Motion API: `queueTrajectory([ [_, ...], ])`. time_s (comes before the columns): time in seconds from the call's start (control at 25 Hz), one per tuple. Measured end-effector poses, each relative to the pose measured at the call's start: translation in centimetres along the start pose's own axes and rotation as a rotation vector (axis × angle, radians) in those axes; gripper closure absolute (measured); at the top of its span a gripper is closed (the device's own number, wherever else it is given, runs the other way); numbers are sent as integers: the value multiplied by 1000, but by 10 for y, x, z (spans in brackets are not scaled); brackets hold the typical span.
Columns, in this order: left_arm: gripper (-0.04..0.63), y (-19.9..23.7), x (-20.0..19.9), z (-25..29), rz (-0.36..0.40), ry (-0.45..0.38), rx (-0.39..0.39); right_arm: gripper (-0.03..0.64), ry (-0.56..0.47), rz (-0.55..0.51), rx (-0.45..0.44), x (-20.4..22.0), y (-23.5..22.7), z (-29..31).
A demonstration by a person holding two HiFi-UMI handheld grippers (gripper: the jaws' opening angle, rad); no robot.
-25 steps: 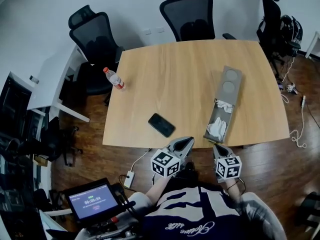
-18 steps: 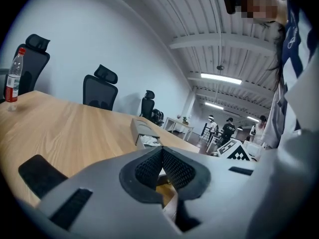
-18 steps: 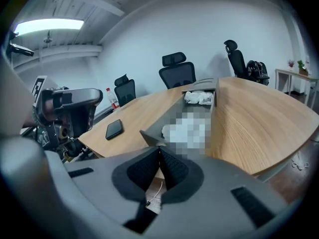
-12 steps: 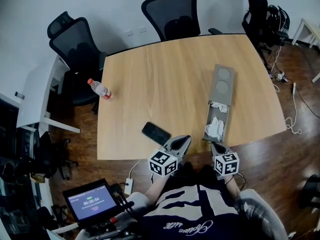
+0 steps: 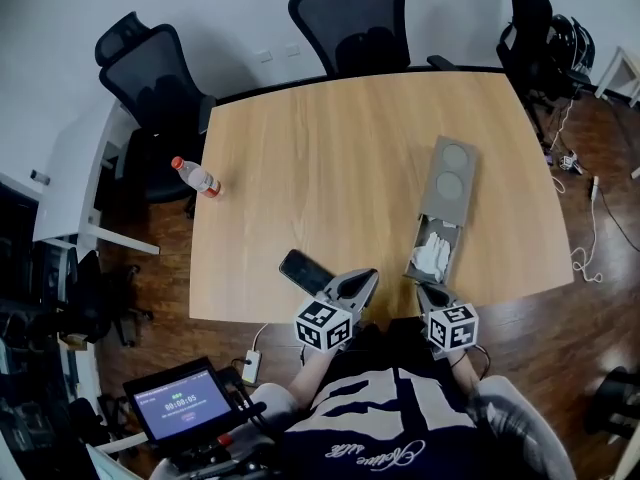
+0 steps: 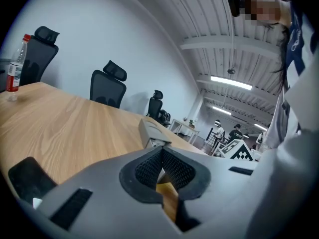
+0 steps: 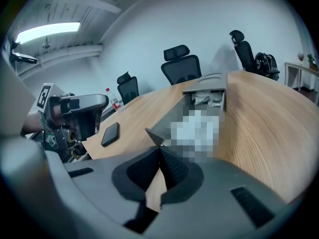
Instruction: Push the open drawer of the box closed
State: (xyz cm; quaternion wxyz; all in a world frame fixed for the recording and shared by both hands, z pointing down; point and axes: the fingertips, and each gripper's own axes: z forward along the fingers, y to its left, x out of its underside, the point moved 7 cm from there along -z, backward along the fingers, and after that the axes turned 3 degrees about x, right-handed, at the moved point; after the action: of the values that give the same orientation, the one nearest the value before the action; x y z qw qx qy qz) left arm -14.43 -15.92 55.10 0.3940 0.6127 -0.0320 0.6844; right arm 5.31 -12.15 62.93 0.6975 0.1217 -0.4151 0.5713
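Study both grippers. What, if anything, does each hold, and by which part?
Nothing is held. The left gripper and right gripper are shut and empty; the right one points at the drawer's front end.

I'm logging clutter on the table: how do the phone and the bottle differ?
The phone lies flat and is black; the bottle stands upright, clear with a red cap. The phone sits at the near edge, the bottle at the left edge. Both rest on the table.
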Motion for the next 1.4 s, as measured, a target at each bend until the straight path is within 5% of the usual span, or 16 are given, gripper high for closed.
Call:
queueTrajectory([
  [0.24,594,20,-20,18,-32,-57,-86,618,27,-54,-45,-25,-18,20],
  [0.76,594,34,-37,74,-64,-52,-134,618,10,-98,-96,-82,-71,53],
  [1.4,594,38,-43,80,-73,-57,-164,618,-16,-96,-50,-103,-86,69],
])
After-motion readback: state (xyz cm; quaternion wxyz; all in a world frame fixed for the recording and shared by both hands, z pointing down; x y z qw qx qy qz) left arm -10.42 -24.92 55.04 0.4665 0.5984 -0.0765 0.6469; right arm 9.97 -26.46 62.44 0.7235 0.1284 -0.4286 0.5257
